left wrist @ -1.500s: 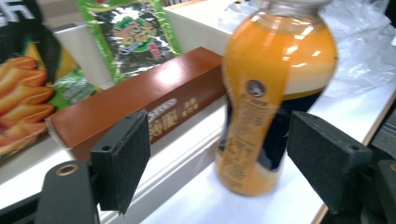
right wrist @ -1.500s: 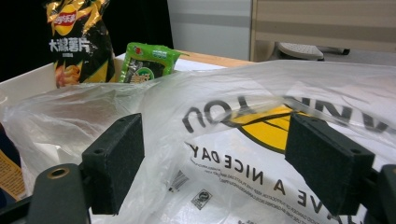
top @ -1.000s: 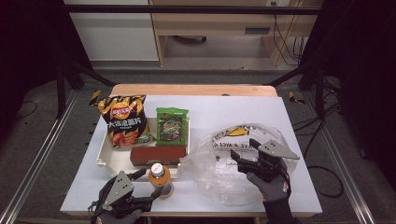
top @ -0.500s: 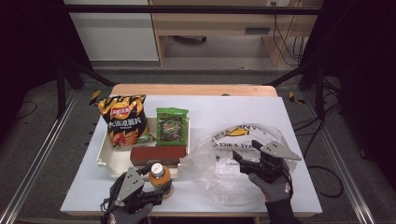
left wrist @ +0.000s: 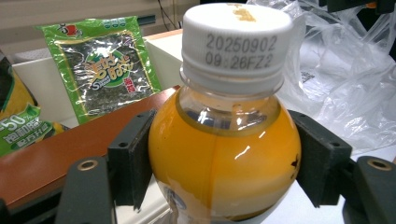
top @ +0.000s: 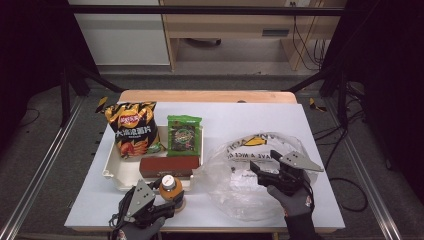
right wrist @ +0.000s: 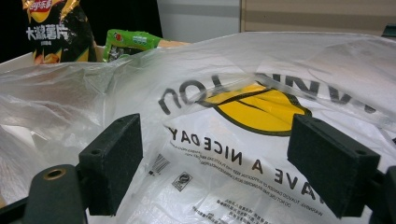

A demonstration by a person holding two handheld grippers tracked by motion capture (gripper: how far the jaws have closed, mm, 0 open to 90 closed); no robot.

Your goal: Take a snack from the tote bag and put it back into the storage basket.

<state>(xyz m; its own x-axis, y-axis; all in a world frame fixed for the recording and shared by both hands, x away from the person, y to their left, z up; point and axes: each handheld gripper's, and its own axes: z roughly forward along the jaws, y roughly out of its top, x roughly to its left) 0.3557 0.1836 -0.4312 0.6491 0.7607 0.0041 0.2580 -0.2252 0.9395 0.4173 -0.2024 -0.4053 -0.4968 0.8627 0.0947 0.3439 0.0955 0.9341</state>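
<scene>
Left gripper view: juice bottle (left wrist: 224,154) sits between left tool (left wrist: 224,163) pads, just been closing, not yet clamped. Right tool (right wrist: 231,163) held apart over plastic bag (right wrist: 261,140). Next: grip firmly, lift.

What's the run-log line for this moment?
left claw: closing around juice bottle, pads at its sides | right claw: open over plastic bag | bottle: upright beside tray
</scene>
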